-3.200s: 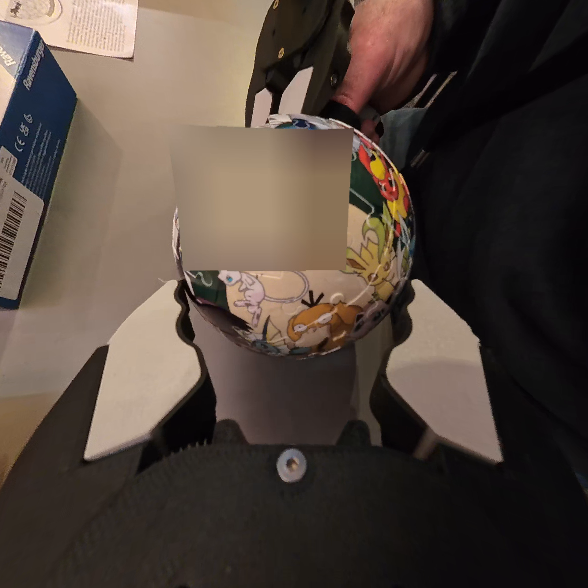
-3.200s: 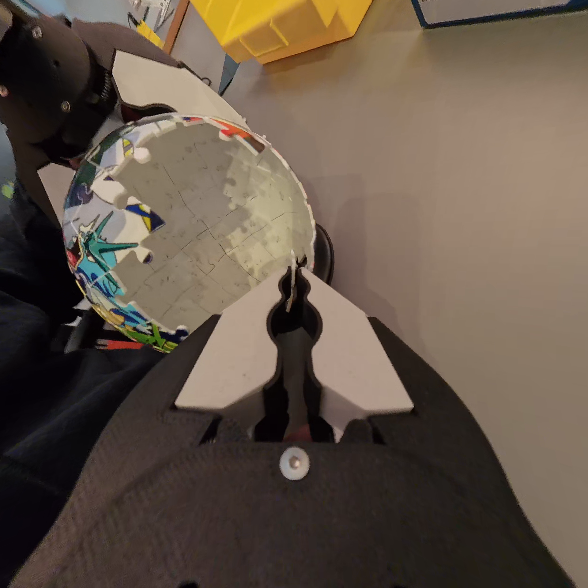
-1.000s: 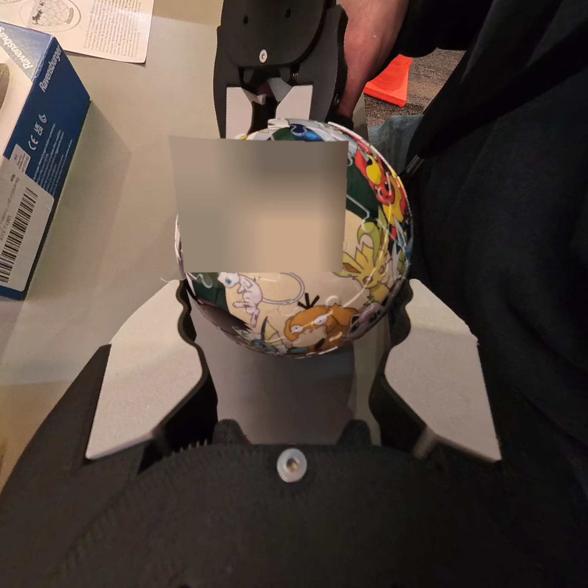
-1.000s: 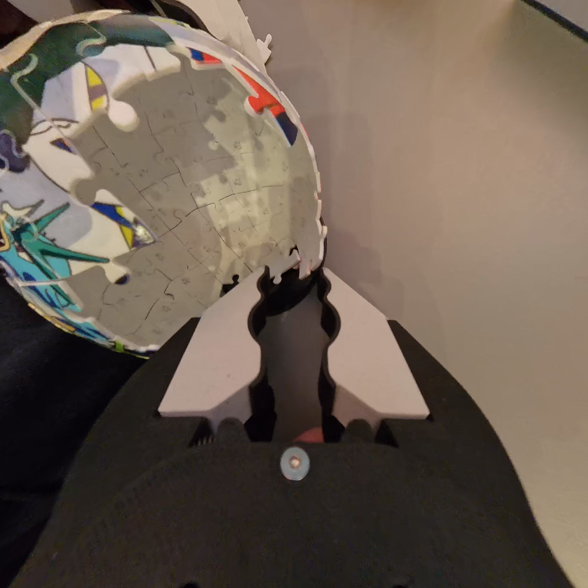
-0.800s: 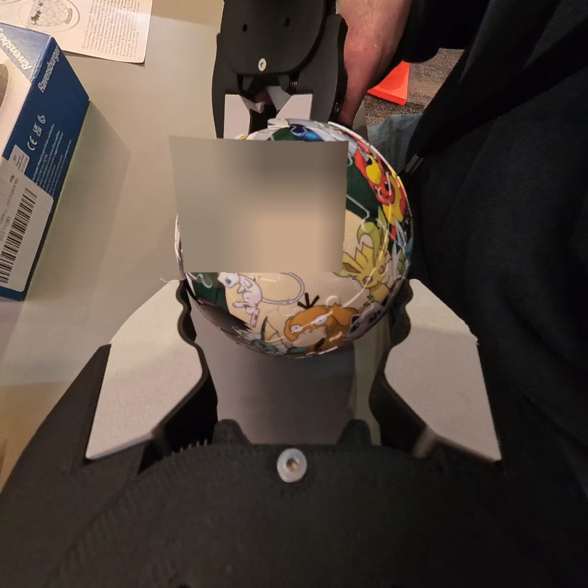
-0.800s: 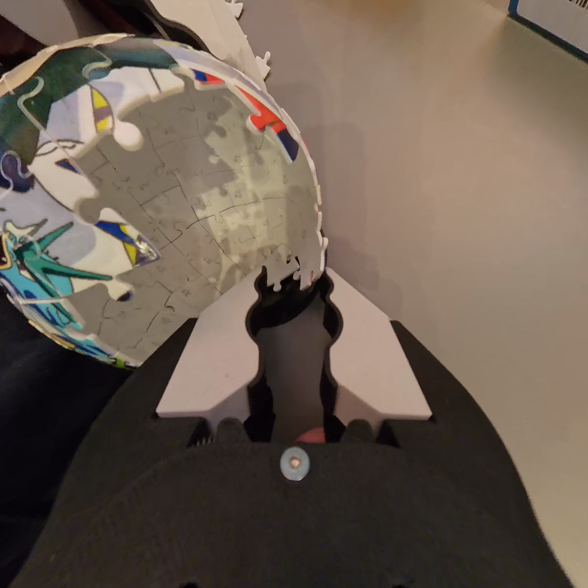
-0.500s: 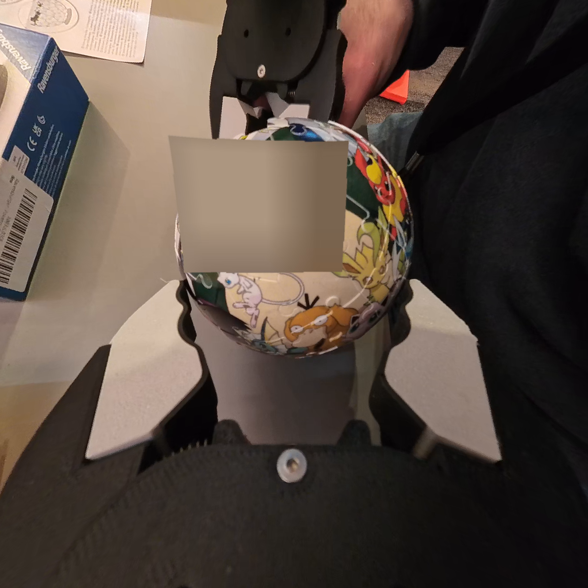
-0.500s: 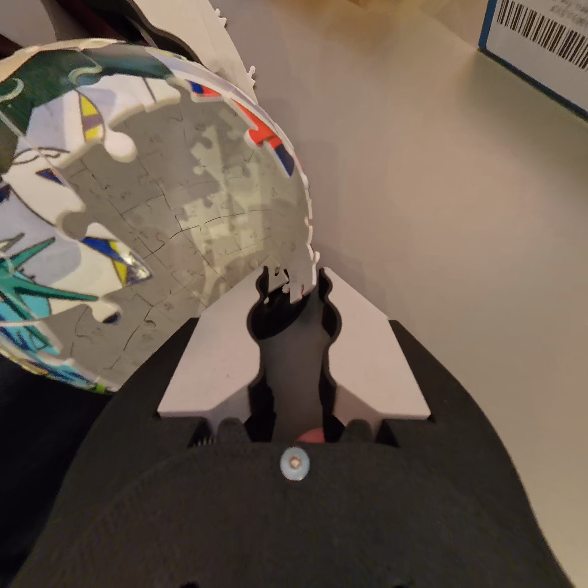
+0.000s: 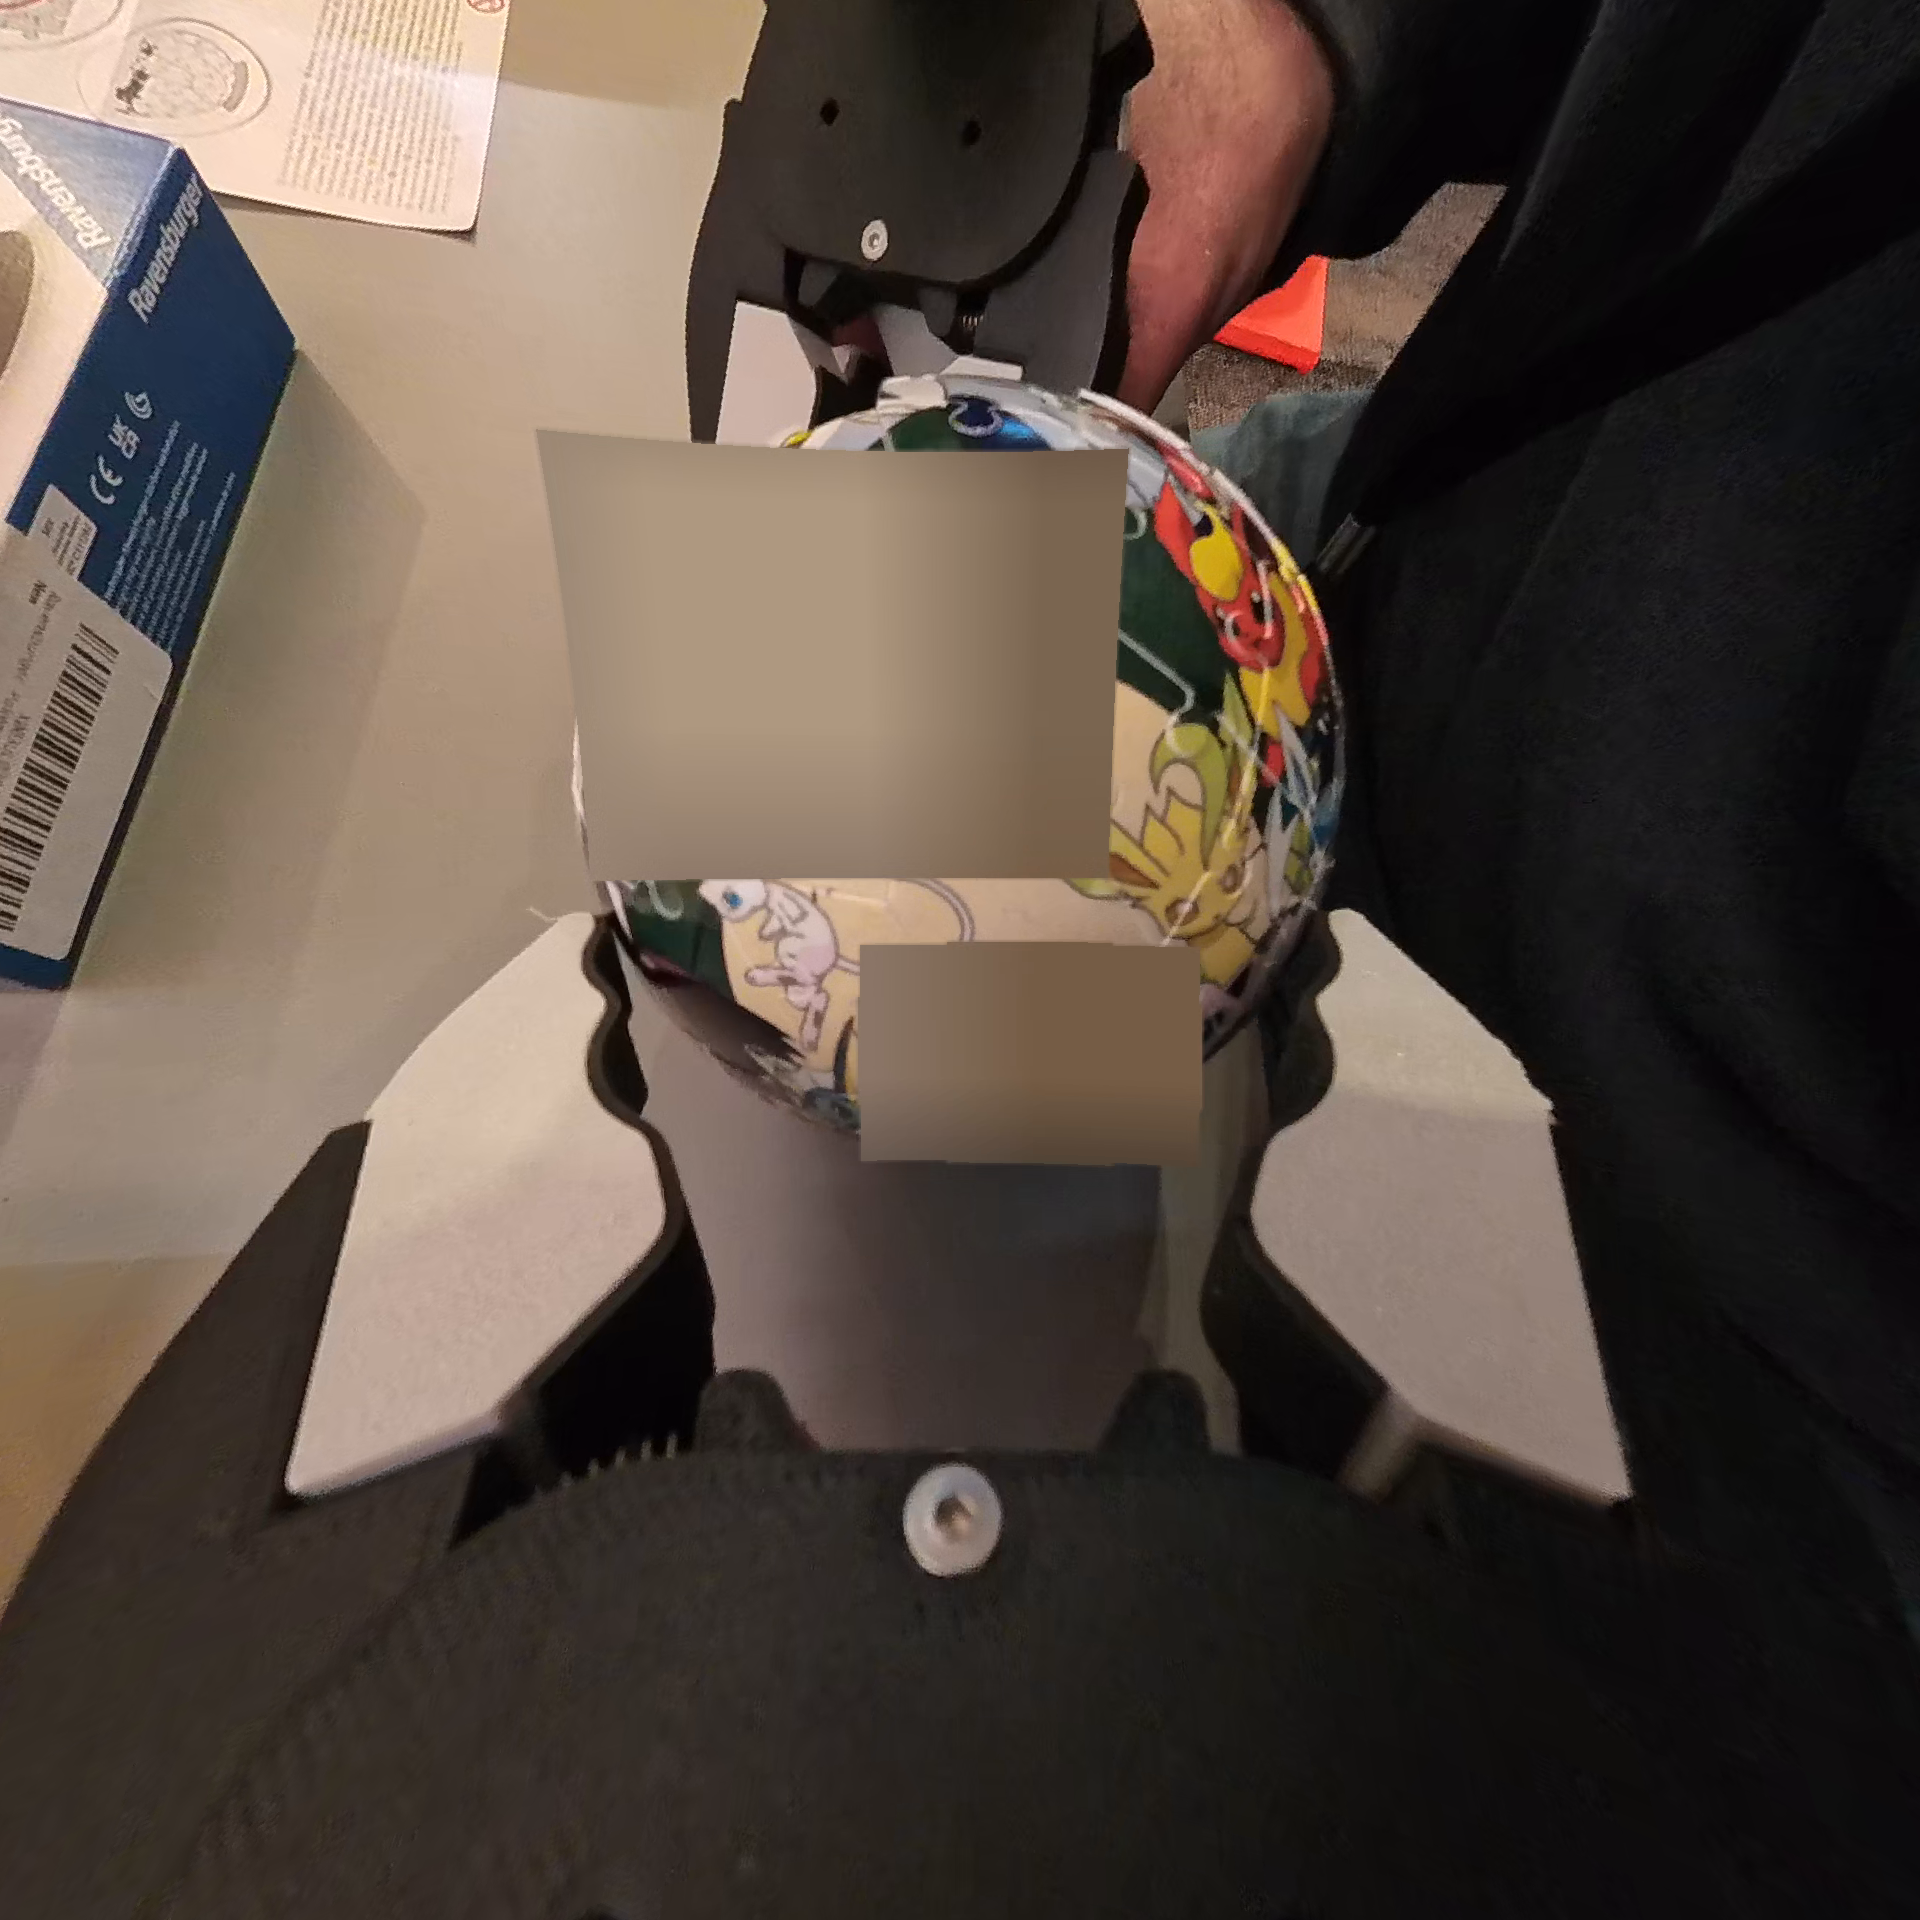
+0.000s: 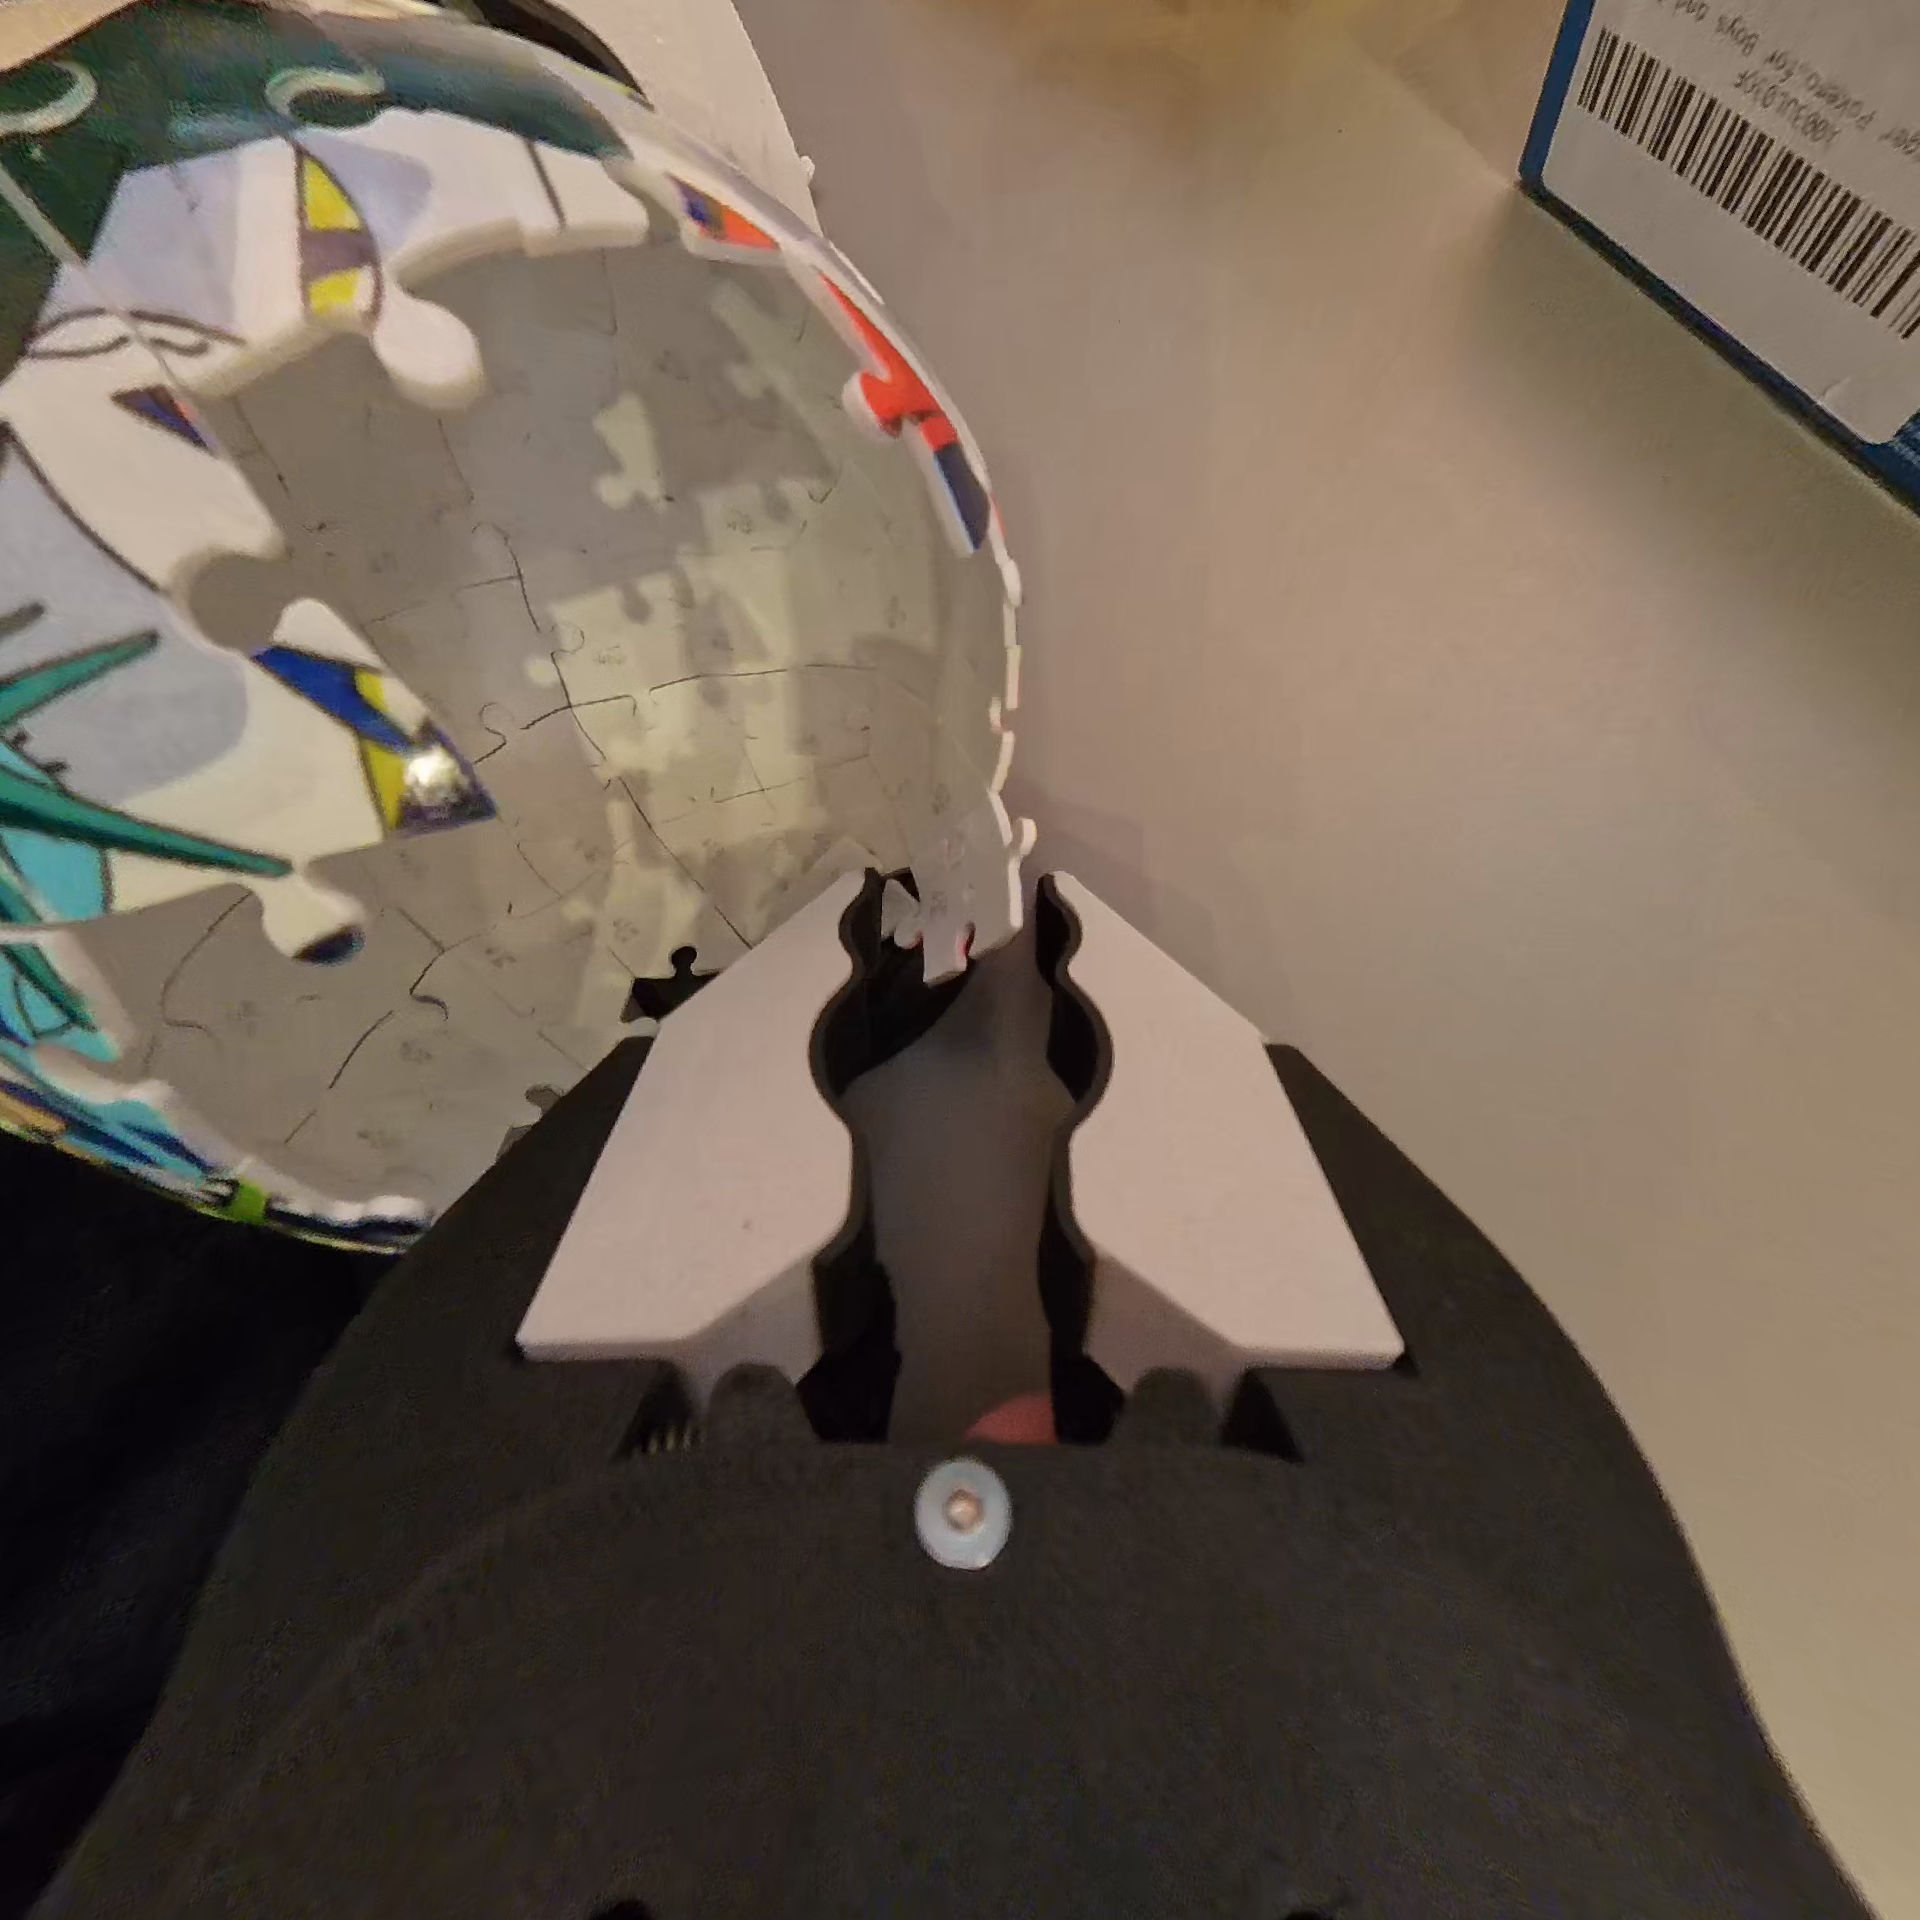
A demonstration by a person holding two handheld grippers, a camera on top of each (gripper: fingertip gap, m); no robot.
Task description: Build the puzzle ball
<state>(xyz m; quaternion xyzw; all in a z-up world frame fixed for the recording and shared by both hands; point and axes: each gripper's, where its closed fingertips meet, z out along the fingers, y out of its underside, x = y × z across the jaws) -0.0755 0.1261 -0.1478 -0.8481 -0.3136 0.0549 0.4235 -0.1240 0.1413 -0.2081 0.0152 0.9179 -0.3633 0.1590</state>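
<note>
— Two grippers on the puzzle ball (image 9: 1226, 665)?
— Only the left gripper (image 9: 951, 935) grasps it, fingers spread round its sides, above the worktop (image 9: 416, 582). The right gripper (image 10: 951, 894) faces it from the far side, jaws parted, a puzzle piece (image 10: 961, 904) on the ball's open rim loose between the tips.
— Surroundings?
— Blue box (image 9: 104, 582) well left, leaflet (image 9: 343, 104) behind it, dark clothing close on the right.
</note>
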